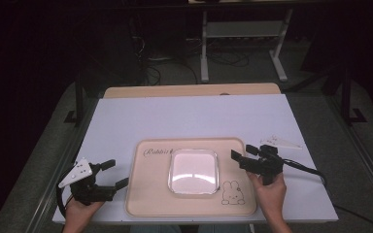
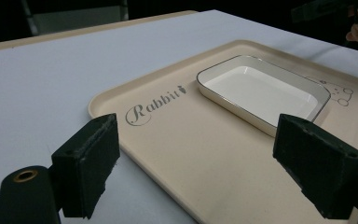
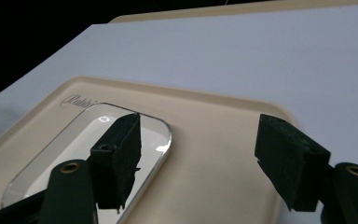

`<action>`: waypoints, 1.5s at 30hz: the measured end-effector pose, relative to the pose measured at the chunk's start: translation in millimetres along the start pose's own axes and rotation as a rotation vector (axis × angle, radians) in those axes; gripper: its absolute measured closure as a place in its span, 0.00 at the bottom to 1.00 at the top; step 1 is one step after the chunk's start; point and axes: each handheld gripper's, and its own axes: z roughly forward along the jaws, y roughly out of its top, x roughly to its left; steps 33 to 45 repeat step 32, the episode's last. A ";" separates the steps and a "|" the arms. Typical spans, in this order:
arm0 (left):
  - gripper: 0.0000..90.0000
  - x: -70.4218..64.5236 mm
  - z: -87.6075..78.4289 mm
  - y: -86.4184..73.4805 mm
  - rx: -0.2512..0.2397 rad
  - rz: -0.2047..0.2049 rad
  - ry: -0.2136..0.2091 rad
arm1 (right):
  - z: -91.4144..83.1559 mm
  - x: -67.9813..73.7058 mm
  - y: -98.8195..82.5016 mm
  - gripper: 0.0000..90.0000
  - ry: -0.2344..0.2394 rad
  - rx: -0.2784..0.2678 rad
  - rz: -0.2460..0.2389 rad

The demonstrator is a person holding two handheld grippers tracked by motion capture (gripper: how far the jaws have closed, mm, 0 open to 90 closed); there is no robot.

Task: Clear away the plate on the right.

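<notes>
As seen from the high view, a white dish (image 1: 193,171) is set in the middle of a beige tray (image 1: 148,194) on the white table (image 1: 189,116). At nine o'clock of the tray, the left gripper (image 1: 115,174) is held with jaws spread wide and nothing between them. At three o'clock of the dish, the right gripper (image 1: 243,155) is held open over the tray's edge.

From the left gripper view, the dish (image 2: 261,91) is seen at one o'clock, well apart from the wide jaws.

From the right gripper view, the dish (image 3: 81,149) lies at nine o'clock, behind the left jaw; nothing is gripped.
</notes>
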 end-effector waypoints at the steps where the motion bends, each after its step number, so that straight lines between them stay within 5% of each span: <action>1: 0.16 0.0 0.2 -0.1 0.000 -0.001 0.000 | -1.5 -1.4 1.0 0.34 -0.009 -0.005 -0.014; 23: 0.16 0.5 2.6 -1.0 0.016 0.003 0.004 | -58.4 -58.2 -13.5 0.32 -0.152 -0.059 -0.114; 27: 0.16 -0.4 3.8 0.1 0.016 0.010 -0.002 | -69.7 -65.5 -24.5 0.31 -0.135 -0.068 -0.058; 45: 0.16 -1.5 6.0 0.8 0.021 0.019 -0.010 | -75.8 -64.1 -27.6 0.31 -0.134 -0.087 -0.042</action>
